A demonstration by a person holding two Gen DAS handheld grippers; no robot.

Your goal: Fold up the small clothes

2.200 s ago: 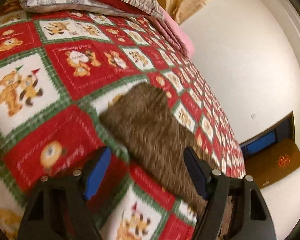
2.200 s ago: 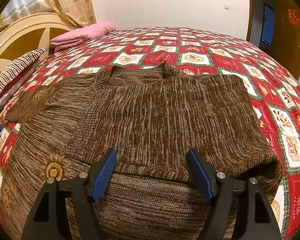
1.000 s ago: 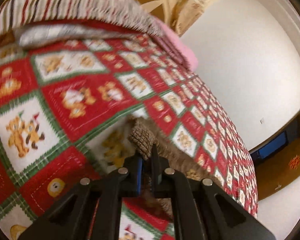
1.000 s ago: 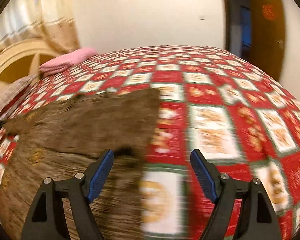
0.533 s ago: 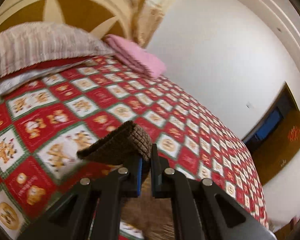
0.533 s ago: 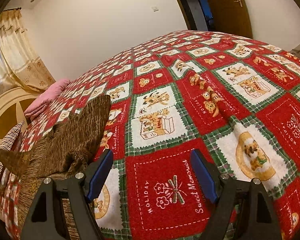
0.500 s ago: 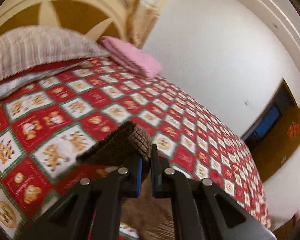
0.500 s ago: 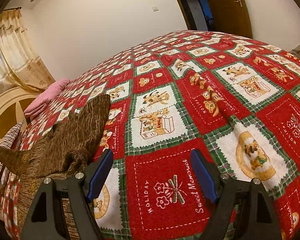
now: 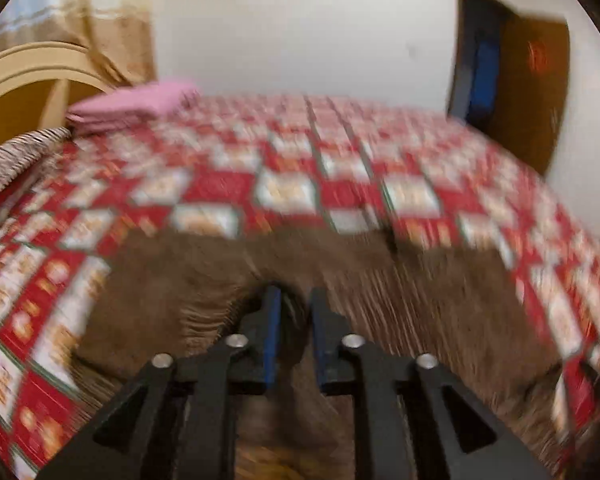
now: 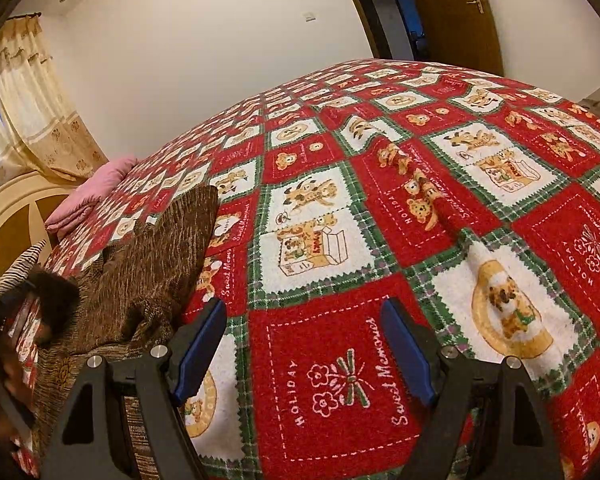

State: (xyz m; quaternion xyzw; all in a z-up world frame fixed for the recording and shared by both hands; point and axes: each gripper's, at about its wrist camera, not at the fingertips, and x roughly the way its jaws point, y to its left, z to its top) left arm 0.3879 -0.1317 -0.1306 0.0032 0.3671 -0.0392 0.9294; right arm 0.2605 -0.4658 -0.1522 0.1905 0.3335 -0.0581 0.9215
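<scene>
- Sweater [image 9: 380, 280], brown knit, lies on my bed's red, white and green patchwork blanket [image 10: 340, 360], toward the headboard-side edge and near the front edge where I stand.
- My left gripper [image 9: 292, 312] sits low over the sweater; its jaws are opening, with a fold of the brown knit in the narrow gap between the blue pads. The view is blurred, so I cannot tell whether the pads press on it.
- My right gripper [image 10: 304, 344] hangs over bare blanket just beside the sweater's edge, its fingers spread wide and nothing between them.
- In the right wrist view the sweater [image 10: 152, 264] is bunched and partly doubled over itself.
- A folded pink cloth [image 9: 136, 106] and a striped pillow [image 9: 12, 160] rest by the curved headboard [image 9: 24, 92], well apart from the sweater.
</scene>
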